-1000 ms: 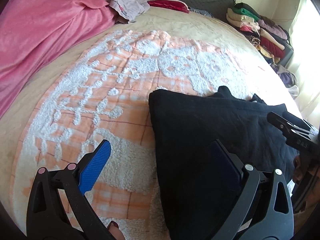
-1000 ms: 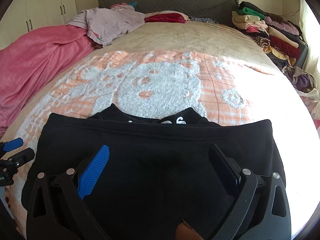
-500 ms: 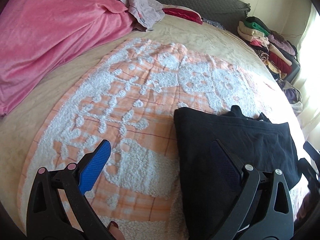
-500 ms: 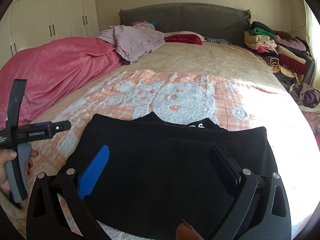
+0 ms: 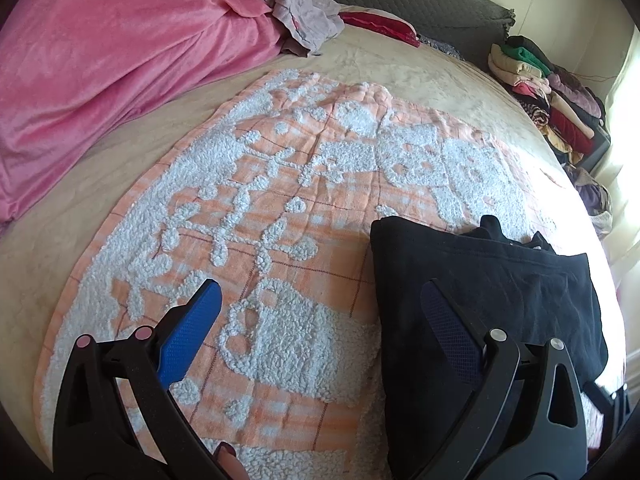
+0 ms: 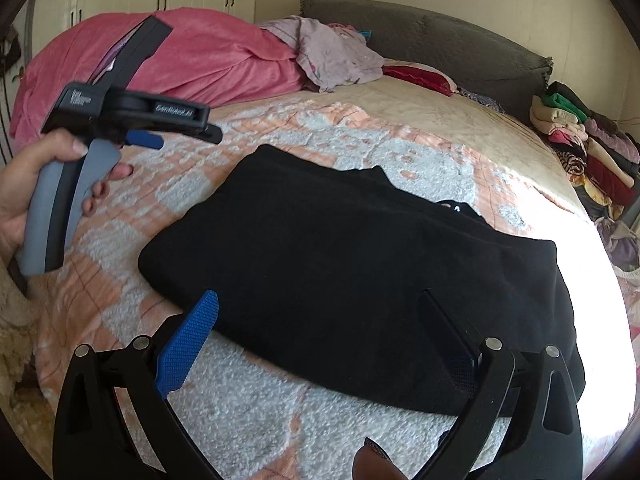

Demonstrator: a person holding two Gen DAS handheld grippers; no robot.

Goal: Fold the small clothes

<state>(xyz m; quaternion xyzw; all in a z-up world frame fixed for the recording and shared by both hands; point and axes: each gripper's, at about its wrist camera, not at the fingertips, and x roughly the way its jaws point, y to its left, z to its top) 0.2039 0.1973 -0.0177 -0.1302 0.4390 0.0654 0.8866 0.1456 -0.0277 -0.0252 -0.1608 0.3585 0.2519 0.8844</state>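
Lying folded on bed (image 6: 460, 128): black garment (image 6: 360, 272). Left tool (image 5: 320, 320) gaping wide, empty, beside garment; right tool (image 6: 320, 320) likewise spread, empty, above garment's near edge.

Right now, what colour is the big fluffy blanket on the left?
Pink blanket, plain with no pattern. The left wrist view shows it best.

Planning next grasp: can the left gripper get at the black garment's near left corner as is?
Probably yes. The left gripper is open, the black garment lies flat on the blanket, and nothing sits between them.
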